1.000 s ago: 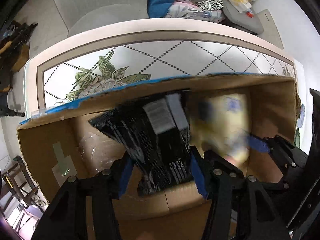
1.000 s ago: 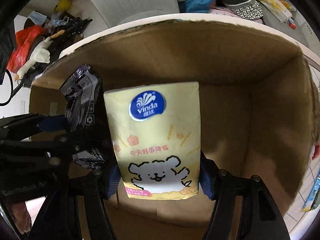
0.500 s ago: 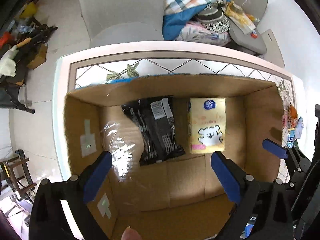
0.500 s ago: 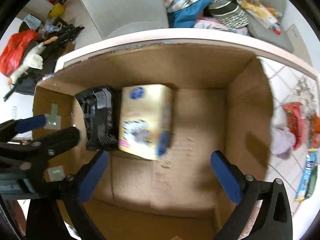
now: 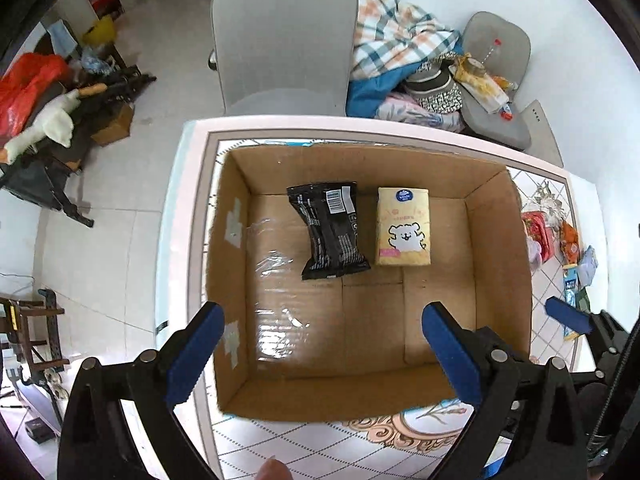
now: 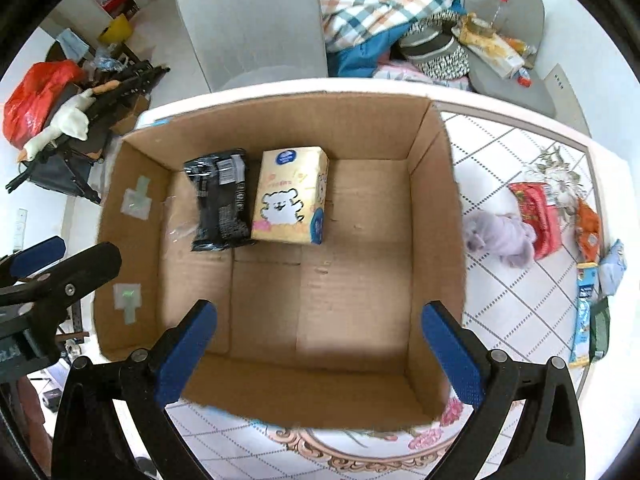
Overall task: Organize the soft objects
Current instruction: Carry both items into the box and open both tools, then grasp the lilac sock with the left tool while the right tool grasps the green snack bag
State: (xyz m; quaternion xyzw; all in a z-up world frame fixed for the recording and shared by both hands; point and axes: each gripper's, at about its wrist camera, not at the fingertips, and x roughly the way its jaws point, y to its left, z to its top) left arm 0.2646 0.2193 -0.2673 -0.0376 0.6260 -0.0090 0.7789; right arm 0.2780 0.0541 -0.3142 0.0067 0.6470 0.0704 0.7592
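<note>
An open cardboard box (image 5: 500,240) (image 6: 436,184) sits on the tiled table. On its floor lie a black packet (image 5: 330,230) (image 6: 220,204) and, to its right, a yellow tissue pack with a white bear (image 5: 403,226) (image 6: 290,200). My left gripper (image 5: 322,350) is open and empty, raised above the box's near side. My right gripper (image 6: 320,344) is open and empty, also above the near side. A purple soft thing (image 6: 500,238), a red packet (image 6: 538,208) and several small packets lie on the table right of the box.
A grey chair (image 5: 284,44) stands behind the table. A pile of clothes and blankets (image 5: 404,64) lies behind it on the right. Clutter with a red bag (image 6: 36,88) sits on the floor at the left. The table edge (image 5: 172,240) runs just left of the box.
Both grippers opened, let go of the black packet and the tissue pack onto the box floor, then rose up and back out of the box.
</note>
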